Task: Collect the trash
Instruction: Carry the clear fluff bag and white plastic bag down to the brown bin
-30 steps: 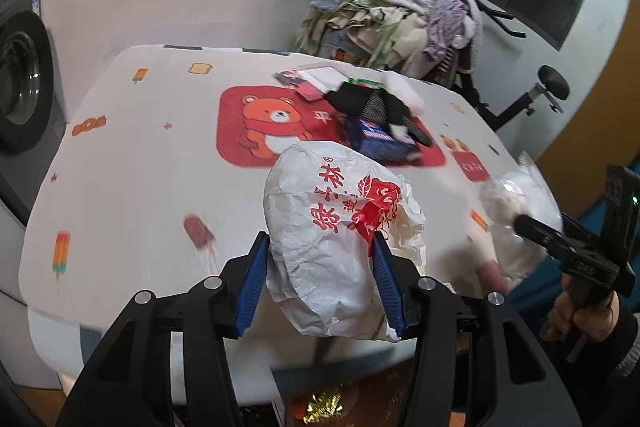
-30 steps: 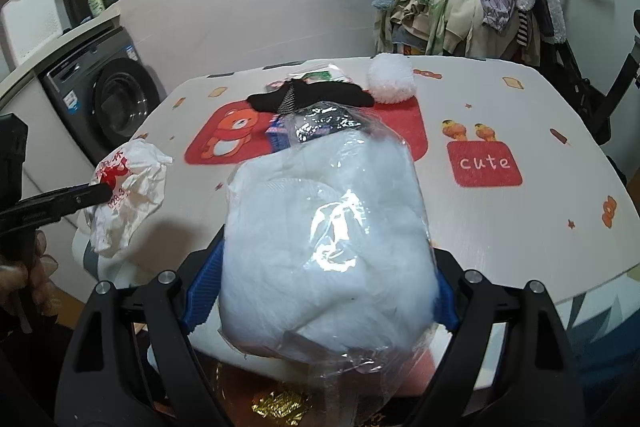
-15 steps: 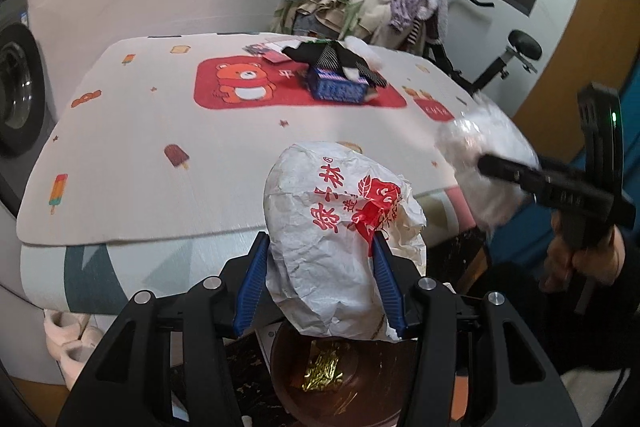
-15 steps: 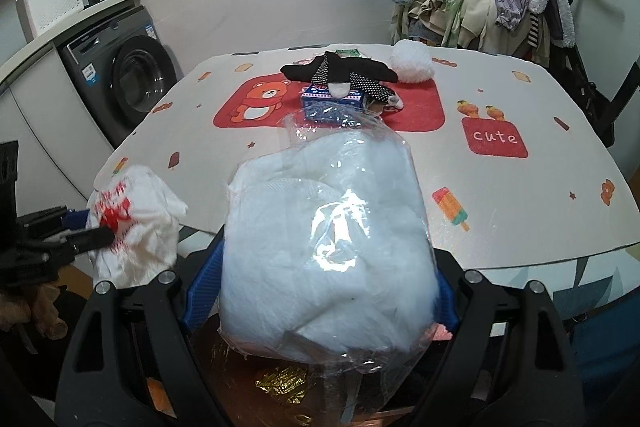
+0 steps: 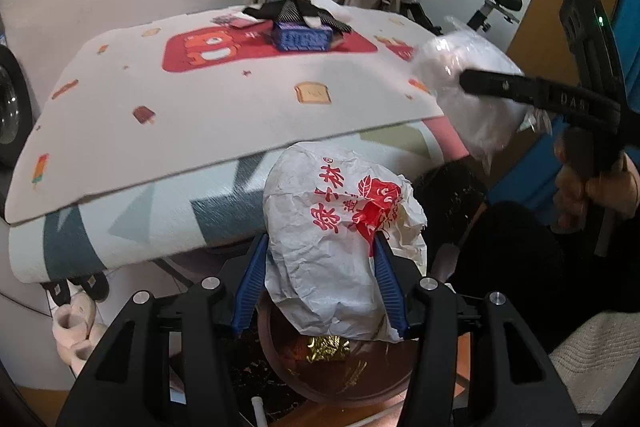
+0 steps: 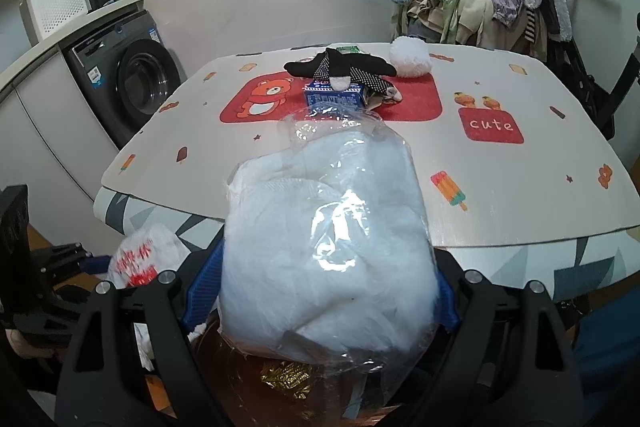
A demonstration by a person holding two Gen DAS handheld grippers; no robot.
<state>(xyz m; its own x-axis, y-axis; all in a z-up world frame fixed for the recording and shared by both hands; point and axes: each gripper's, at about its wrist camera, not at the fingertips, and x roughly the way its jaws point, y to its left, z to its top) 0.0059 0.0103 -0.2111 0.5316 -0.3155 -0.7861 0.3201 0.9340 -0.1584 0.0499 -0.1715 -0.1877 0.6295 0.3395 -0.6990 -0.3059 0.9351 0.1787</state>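
My left gripper (image 5: 320,259) is shut on a crumpled white paper bag with red print (image 5: 340,235), held below the table edge, above a brown bin (image 5: 344,375) with gold foil inside. My right gripper (image 6: 320,279) is shut on a clear plastic bag of white stuffing (image 6: 328,235), also above the bin (image 6: 240,367). The plastic bag (image 5: 468,95) shows in the left wrist view at the right, level with the table edge. The paper bag (image 6: 140,259) shows in the right wrist view at lower left.
The table (image 6: 500,187) has a patterned cover, a blue box (image 6: 334,97), black socks (image 6: 340,65) and a white fluffy ball (image 6: 411,57). A clothes pile (image 6: 480,3) stands behind. A washing machine (image 6: 132,83) is on the left. Slippers (image 5: 76,323) lie under the table.
Both grippers have moved back and down off the table with their bags. The left one is now below the table edge; the bin is closer beneath both.
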